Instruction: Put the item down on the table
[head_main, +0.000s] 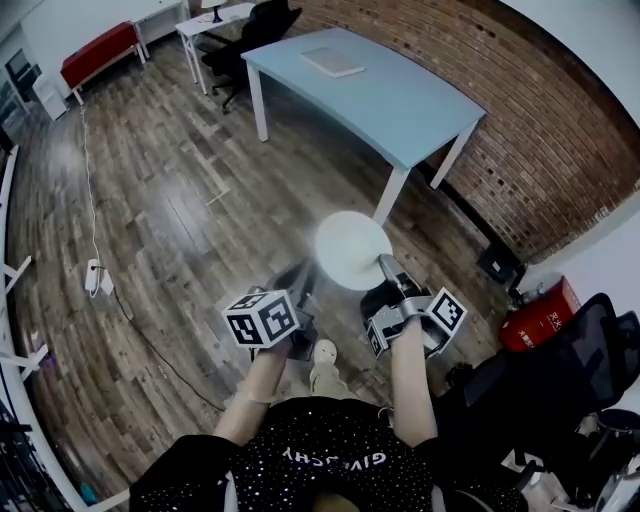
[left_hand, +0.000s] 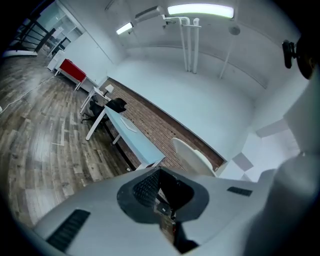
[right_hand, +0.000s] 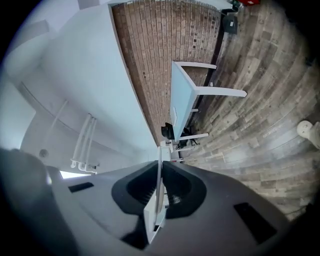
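— Where is the white plate (head_main: 352, 250) sitting?
— It is hanging in the air over the wooden floor (head_main: 180, 220), well short of the blue tabletop (head_main: 400, 100).
— What is gripping it?
— The right gripper (head_main: 385, 268) is clenching its jaws on the rim. The left gripper (head_main: 303, 280) is keeping its jaws together, empty, nearby.

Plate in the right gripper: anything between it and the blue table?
Nothing visible. Only wood floor lies between the plate, gripped by the right gripper, and the table; the table's near end is bare.
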